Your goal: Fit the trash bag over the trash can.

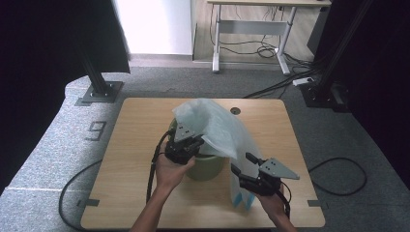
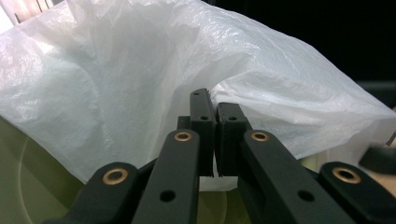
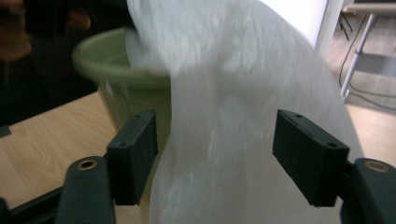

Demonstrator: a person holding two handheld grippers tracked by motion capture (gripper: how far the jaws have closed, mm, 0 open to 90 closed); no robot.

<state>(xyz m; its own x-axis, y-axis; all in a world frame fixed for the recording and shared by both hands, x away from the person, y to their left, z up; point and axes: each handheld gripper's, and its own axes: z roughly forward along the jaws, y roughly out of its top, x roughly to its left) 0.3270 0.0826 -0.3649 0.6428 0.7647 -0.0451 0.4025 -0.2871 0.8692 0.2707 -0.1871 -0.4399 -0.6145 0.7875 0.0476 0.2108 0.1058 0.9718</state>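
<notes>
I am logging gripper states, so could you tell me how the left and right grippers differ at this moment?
The left gripper is shut on the bag, above the bin; the right gripper is open, with the bag hanging between its jaws. The left sits over the bin, the right beside it, lower. Both have black jaws.

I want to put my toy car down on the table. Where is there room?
The left side of the table, between its left edge and the green bin, is bare. So is the far strip behind the plastic bag. The middle and near right are crowded: bin, bag, left gripper, right gripper.
</notes>
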